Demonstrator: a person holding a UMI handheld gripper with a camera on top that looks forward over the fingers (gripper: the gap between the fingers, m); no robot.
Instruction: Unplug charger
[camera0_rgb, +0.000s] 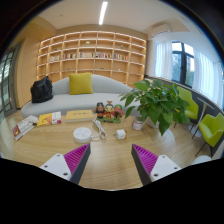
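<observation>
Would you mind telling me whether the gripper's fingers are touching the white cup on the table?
Apart. The gripper view shows the cup well beyond the open gripper, with bare table between them.

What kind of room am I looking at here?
Probably a lounge or reading room: a wide bookshelf lines the back wall, a sofa with a yellow cushion sits below it, and a wooden table holds a potted plant.
</observation>
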